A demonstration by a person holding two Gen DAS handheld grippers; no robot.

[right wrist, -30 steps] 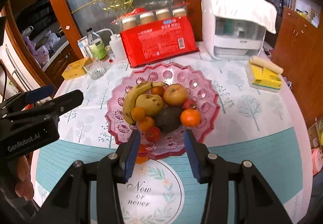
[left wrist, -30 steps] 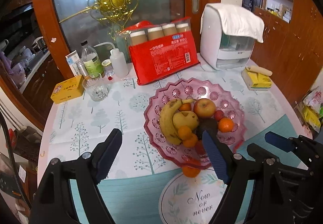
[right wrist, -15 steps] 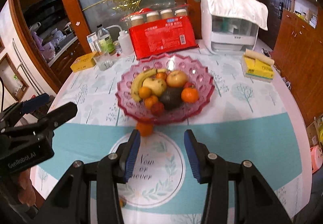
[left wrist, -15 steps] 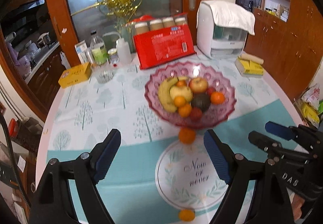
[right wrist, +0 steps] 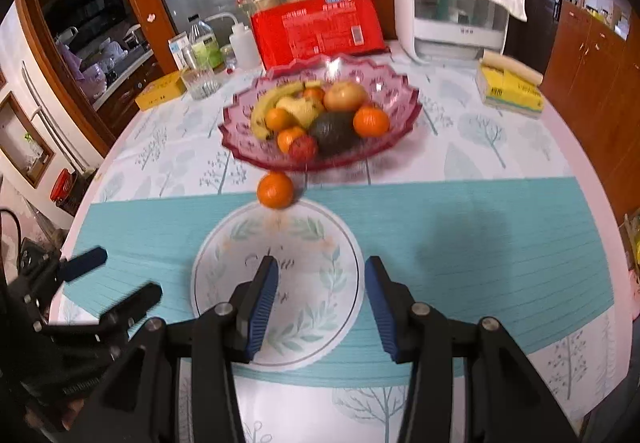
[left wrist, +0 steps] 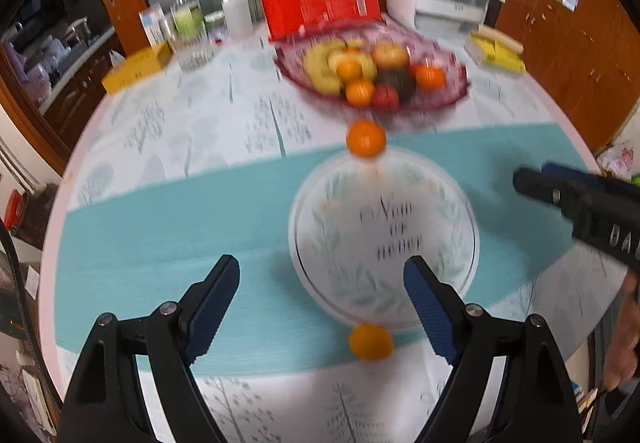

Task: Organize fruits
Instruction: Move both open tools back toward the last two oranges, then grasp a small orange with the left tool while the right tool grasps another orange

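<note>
Both views have pulled back and down from the bowl [right wrist: 320, 159] since a second ago: then it filled mid-frame, now it sits toward the far side of the desk [right wrist: 480, 243] and the near half is in sight. My read: the rigs are retreating from the bowl to go after the strays on the cloth.

The round mat [left wrist: 384, 239], barely in frame a second ago, now shows whole in the left view.

The left hand-held gripper [left wrist: 320, 307] has its jaws wide apart, nothing between them. They now frame the near orange [left wrist: 370, 341], lying at the mat's near rim on the teal stripe. That orange was out of frame a second ago. Likely the next pick.

The right hand-held gripper [right wrist: 320, 307] has a narrower gap, about as before, nothing held, above the mat.

The far orange [right wrist: 275, 189] lies on the desk between bowl and mat, just beside both. Rest of the fruit is piled in the bowl.

Hard to read:
- left view motion-blurred, mat lettering and bowl edges smeared
- near orange not visible in the right view, probably behind the gripper body
- bottom of the bowl's pile hidden, count uncertain
- whether the far orange touches the bowl: cannot tell
- desk's near edge cut off by both grippers
</note>
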